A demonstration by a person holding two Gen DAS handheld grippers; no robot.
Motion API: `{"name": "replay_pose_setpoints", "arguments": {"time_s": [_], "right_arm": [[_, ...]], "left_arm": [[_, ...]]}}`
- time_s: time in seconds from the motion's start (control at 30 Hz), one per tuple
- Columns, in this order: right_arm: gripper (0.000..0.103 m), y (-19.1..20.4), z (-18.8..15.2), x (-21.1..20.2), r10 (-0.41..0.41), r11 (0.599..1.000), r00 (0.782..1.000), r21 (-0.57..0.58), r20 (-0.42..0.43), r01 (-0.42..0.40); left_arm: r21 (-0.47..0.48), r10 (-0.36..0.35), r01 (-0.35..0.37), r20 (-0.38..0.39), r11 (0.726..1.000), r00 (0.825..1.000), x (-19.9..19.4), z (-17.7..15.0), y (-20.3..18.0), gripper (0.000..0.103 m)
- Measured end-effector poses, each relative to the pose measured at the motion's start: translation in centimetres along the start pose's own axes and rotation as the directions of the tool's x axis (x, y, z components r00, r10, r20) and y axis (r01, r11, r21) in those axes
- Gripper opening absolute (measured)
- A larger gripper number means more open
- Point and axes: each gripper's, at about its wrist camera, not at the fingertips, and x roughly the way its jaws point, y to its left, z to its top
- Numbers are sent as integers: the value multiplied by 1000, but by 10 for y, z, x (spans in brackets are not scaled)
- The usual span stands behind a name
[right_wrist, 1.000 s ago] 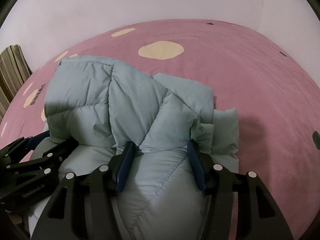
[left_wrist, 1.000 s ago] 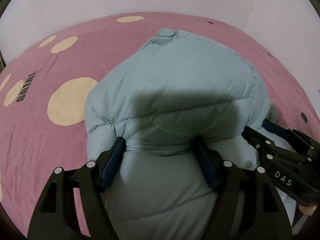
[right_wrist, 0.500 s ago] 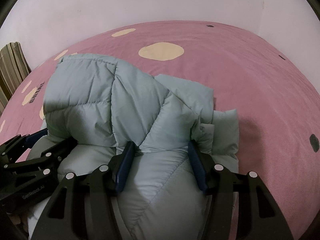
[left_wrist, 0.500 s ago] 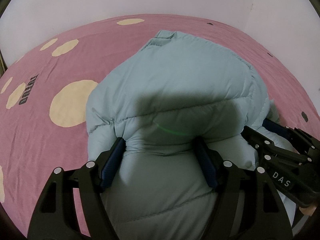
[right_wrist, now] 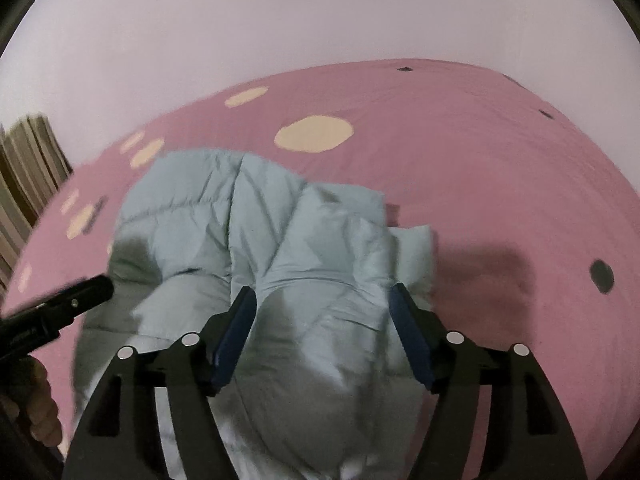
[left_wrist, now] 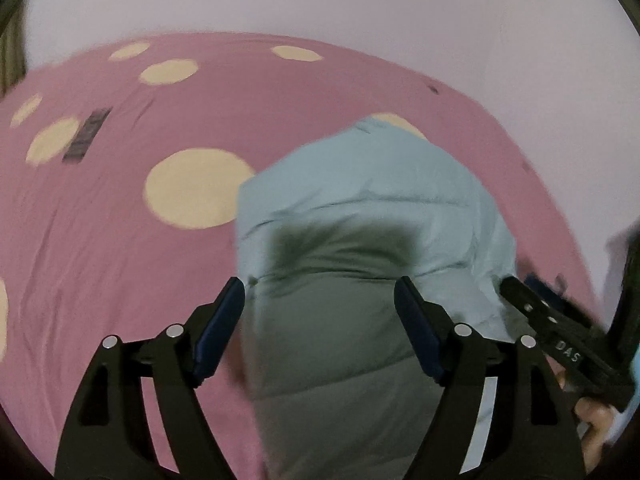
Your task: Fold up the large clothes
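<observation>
A pale blue puffy down jacket (left_wrist: 372, 216) lies bunched and folded over on a pink bed sheet (left_wrist: 100, 248); it also shows in the right wrist view (right_wrist: 256, 232). My left gripper (left_wrist: 320, 300) is open, its blue-padded fingers (left_wrist: 224, 320) spread around the near part of the jacket without pinching it. My right gripper (right_wrist: 322, 312) is also open, its fingers (right_wrist: 408, 332) straddling the jacket's near fold. Each gripper shows at the edge of the other's view: the right one (left_wrist: 560, 344) and the left one (right_wrist: 52, 312).
The pink sheet has cream round spots (left_wrist: 196, 188) and small dark spots (right_wrist: 602, 276). A white wall (right_wrist: 320, 20) stands behind the bed. A striped curtain (right_wrist: 24, 176) hangs at the far left.
Both grippers have opened and let go of the jacket fold they were pinching. Both have drawn back and tilted up; the left one has swung left. The jacket has settled lower.
</observation>
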Motion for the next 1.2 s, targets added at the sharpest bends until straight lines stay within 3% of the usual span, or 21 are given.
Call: {"name": "replay_pose_setpoints", "arguments": {"time_s": [0.17,0.33,0.57,0.67,0.83,0.93,0.97,1.1,1.2], "right_arm": [[70,-40,1,-10,111,975,994,193,-11,-106],[70,-60,-11,-3,191,937,981,304,-34,-172],[75,-71,-35,16,286,875,957,419,-46,-242],[77,-70,-39,17,309,858,951,440,-27,-267],[78,-55,-46,25,404,817,915,457,-17,-352],[73,-39,-47,27,364,847,931,419,-8,-327],[64,-37,-48,29,360,847,933,421,-2,-326],[46,-31,-55,31,402,815,915,446,23,-370],[40,-30,-56,31,422,804,906,448,33,-391]], "left_arm": [[-197,-108,98,-41,975,993,-2,-9,35,78],[-257,-174,159,-39,953,984,4,-25,44,81],[-364,-313,269,-67,892,947,24,-40,47,86],[-362,-314,274,-58,891,948,28,-42,45,86],[-368,-292,252,-54,895,955,35,-42,38,84],[-381,-287,248,-47,891,957,37,-45,31,75],[-387,-287,250,-42,888,957,37,-46,29,73],[-383,-284,254,-22,888,959,35,-53,24,63],[-363,-271,250,-7,898,962,31,-56,18,56]]}}
